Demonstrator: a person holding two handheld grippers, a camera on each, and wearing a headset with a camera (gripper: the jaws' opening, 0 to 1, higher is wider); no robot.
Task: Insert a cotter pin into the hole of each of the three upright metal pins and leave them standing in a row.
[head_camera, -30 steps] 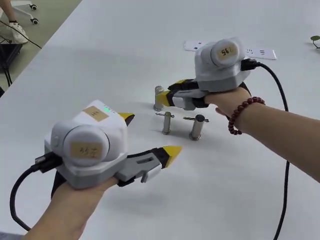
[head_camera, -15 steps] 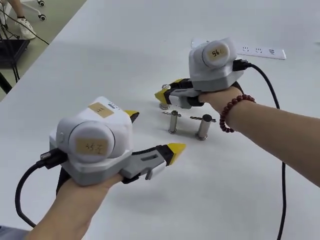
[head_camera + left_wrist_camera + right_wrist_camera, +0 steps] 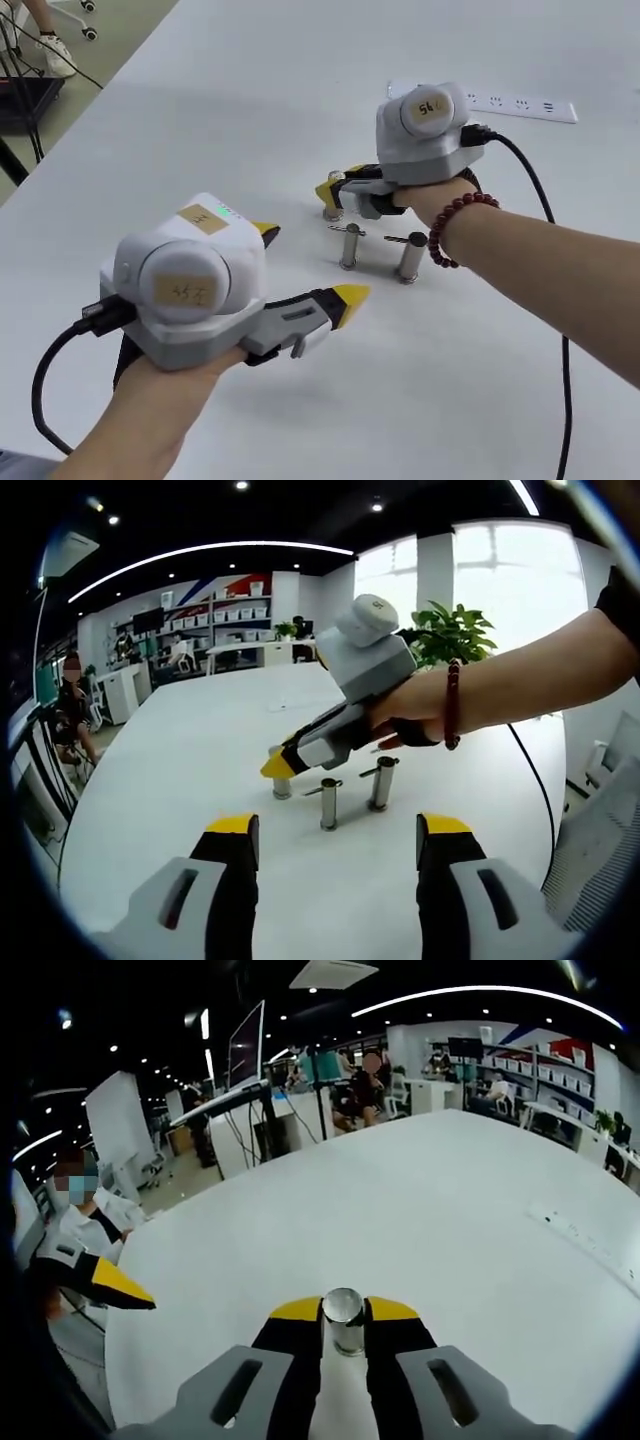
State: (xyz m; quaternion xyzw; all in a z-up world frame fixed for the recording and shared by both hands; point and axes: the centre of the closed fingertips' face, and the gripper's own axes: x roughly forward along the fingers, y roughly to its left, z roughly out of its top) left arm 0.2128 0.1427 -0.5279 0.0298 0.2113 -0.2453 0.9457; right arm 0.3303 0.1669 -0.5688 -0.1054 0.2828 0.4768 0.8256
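While the right gripper (image 3: pixel 344 1310) is clenched on the top of one metal pin (image 3: pixel 343 1328), a jaw pressing on either side, the left gripper (image 3: pixel 305 265) hangs at about 7 o'clock of the group. Its jaws are spread wide, with nothing between them. In the head view the held pin stands on the white table (image 3: pixel 250 120) at about 11 o'clock of the middle pin (image 3: pixel 350 247). The third pin (image 3: pixel 410 260) stands near the middle one, at its 3 o'clock. A thin cotter pin (image 3: pixel 343 229) runs crosswise through the top of the middle pin, and a second cotter pin (image 3: pixel 398 239) runs through the third. I cannot tell whether the held pin carries one, as the jaws cover its top. A power strip (image 3: pixel 510 102) lies well apart at 1 o'clock.

The pins look like solid steel, so they are probably stiff, weighty for their size and smooth enough to slip or twist in the jaws. On such a narrow foot each would likely topple at a nudge. The safest hold seems to be square across the shaft, clear of the cross hole. The cotter pins look like light, springy wire that bends easily, best pinched at the looped end. The held pin stands off the line of the other two, so it probably needs setting into line.
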